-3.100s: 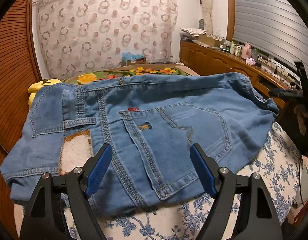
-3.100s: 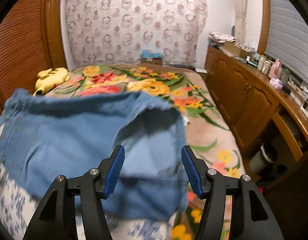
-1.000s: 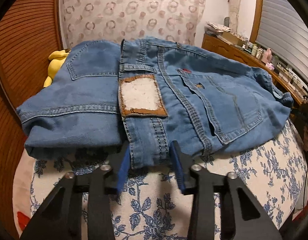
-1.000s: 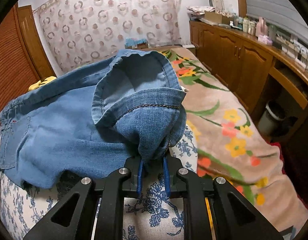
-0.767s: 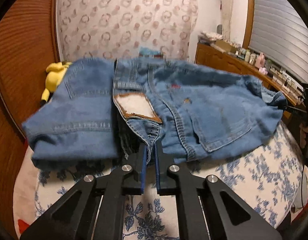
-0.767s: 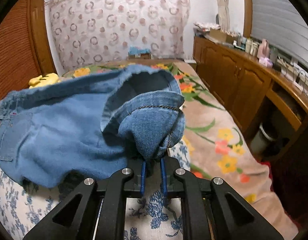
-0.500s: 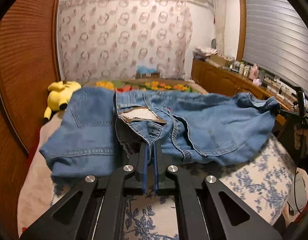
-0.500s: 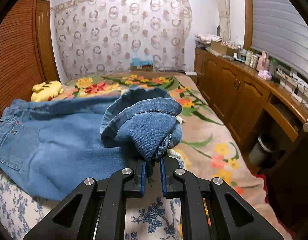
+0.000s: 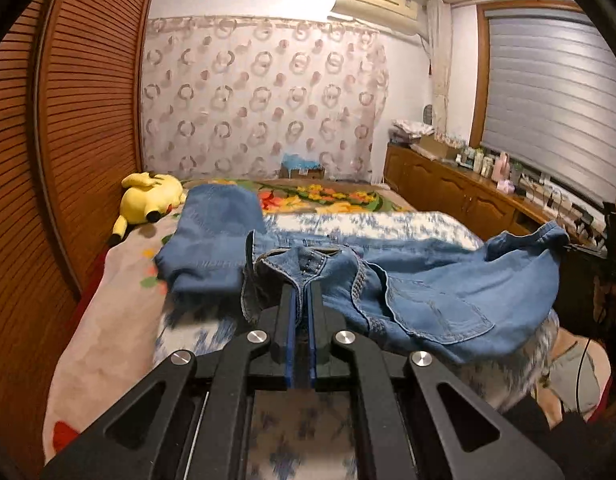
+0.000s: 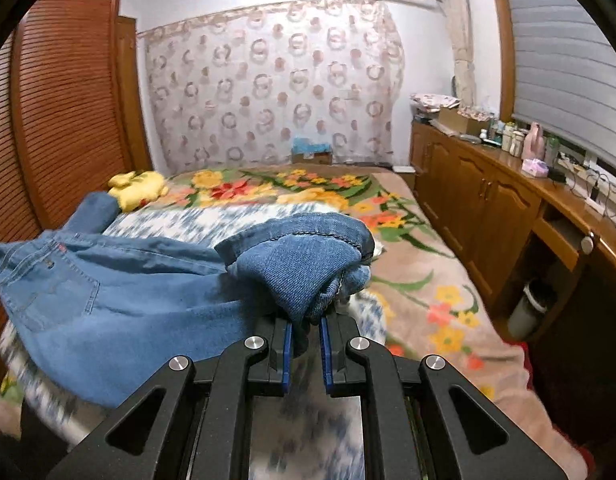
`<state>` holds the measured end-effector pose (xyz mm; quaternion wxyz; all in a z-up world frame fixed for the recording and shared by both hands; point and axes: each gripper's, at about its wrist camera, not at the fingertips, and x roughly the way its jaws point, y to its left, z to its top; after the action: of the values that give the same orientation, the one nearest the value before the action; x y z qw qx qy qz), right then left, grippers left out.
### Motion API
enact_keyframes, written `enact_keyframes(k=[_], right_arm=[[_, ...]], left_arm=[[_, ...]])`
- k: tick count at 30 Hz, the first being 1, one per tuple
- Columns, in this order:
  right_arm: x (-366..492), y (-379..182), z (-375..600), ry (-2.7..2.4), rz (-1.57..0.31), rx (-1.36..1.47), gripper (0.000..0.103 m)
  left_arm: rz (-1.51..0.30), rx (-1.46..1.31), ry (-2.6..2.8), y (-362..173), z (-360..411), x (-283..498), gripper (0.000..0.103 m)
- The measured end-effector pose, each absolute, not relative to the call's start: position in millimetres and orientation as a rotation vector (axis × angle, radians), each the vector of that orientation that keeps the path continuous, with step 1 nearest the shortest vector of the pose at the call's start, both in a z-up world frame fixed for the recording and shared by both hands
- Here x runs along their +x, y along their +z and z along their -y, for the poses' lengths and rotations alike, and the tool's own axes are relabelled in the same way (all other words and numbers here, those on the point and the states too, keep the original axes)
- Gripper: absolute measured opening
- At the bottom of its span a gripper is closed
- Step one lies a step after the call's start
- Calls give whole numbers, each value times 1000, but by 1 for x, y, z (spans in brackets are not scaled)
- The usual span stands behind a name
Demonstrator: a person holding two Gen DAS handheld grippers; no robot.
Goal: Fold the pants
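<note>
The blue denim pants (image 9: pixel 436 280) hang stretched between my two grippers above the bed. My left gripper (image 9: pixel 301 292) is shut on the waistband, which bunches over its blue pads. Part of the pants (image 9: pixel 211 232) trails away to the left onto the bed. In the right wrist view the pants (image 10: pixel 119 292) spread out to the left, back pocket showing. My right gripper (image 10: pixel 305 326) is shut on a bunched leg hem (image 10: pixel 303 264). The right gripper (image 9: pixel 604 256) also shows at the far right of the left wrist view, holding that hem.
A blue-and-white floral cushion (image 9: pixel 368 222) lies under the pants on a flowered bedspread (image 10: pixel 420 280). A yellow plush toy (image 9: pixel 147 196) rests by the slatted wooden doors (image 9: pixel 67 120). Wooden cabinets (image 10: pixel 500 208) with bottles run along the right, with a bin (image 10: pixel 528 312) below.
Both grippers have lifted and pulled back with the pants, which have risen off the cushion. The left jaws went from around the waistband to shut on it.
</note>
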<state>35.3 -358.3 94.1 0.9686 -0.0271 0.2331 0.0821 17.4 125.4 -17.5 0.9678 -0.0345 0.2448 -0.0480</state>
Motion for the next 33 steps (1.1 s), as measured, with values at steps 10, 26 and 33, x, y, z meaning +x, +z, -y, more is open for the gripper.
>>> enact_keyframes(k=[10,26,33], right_arm=[[31,20,374,150,-684,-30,12],[-1,31,370,92,-608,5,40],[-4,33,357,110,-539,-21,41]], left_arm=[[-678,-58,-61,-83,-124,16,6],[-620,-12,-68,-67,-112,5,46],[-628,-30,-121,-67,-99,17,81]])
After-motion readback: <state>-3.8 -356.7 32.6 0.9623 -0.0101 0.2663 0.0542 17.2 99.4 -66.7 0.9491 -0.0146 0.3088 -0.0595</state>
